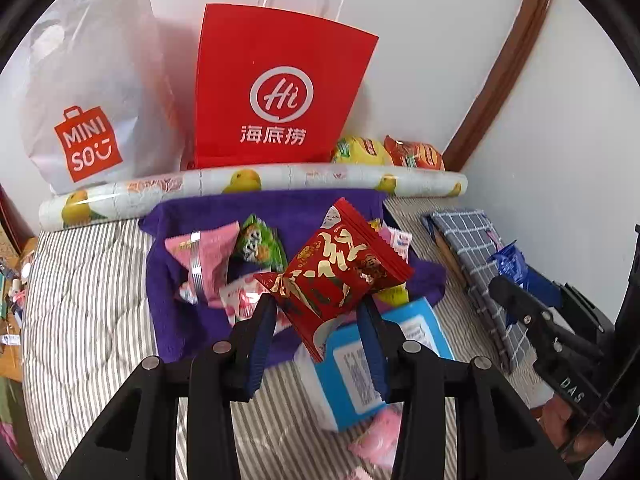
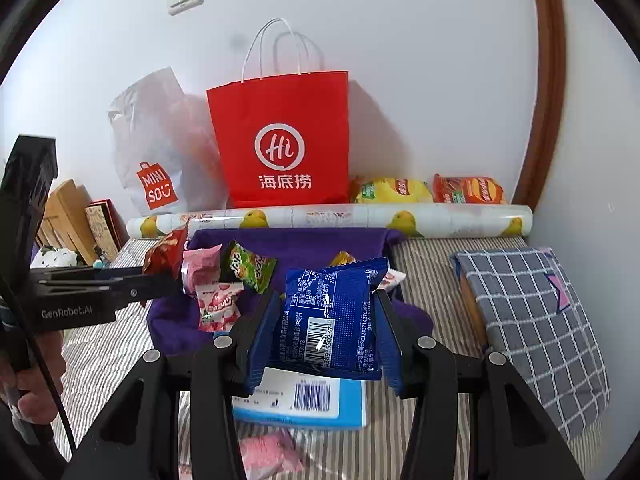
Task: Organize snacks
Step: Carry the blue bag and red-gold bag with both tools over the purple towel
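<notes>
My left gripper is shut on a red and gold snack packet and holds it above the purple cloth. My right gripper is shut on a blue snack packet, held over a blue and white box. Pink, green and pink-white snack packets lie on the purple cloth. A red paper bag and a white Miniso bag stand against the wall behind. The right gripper also shows at the right edge of the left wrist view.
A rolled fruit-print sheet lies between cloth and bags. Yellow and orange chip bags lie by the wall. A checked cushion lies on the right. A pink packet lies on the striped bedding near me.
</notes>
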### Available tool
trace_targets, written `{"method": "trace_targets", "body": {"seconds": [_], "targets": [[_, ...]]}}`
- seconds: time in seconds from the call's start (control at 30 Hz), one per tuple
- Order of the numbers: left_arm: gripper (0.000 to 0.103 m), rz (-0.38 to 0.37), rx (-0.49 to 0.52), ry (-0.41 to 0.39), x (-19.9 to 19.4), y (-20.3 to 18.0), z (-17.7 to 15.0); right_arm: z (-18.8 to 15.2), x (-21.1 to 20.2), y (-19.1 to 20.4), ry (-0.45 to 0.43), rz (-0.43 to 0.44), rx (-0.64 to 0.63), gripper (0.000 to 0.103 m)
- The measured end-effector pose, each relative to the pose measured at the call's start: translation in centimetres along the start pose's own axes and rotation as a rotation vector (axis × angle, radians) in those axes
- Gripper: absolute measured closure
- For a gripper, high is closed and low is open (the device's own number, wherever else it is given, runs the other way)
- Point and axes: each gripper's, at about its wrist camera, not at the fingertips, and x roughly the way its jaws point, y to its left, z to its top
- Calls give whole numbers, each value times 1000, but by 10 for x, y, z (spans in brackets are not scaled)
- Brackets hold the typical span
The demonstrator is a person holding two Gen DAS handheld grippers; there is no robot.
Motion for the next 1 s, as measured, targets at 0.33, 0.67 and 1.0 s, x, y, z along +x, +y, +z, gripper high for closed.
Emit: {"method": "trace_targets", "body": {"seconds": [0.33,0.67,1.0], "targets": [[63,-2,5,-15,17,-2,36,20,33,-6,17,-7,29,56],[63,-10,2,-18,37,-5,61,36,59,-19,13,-18,48,56],[63,10,-19,35,71,9,57,46,89,-20,25,9,50,56]]}}
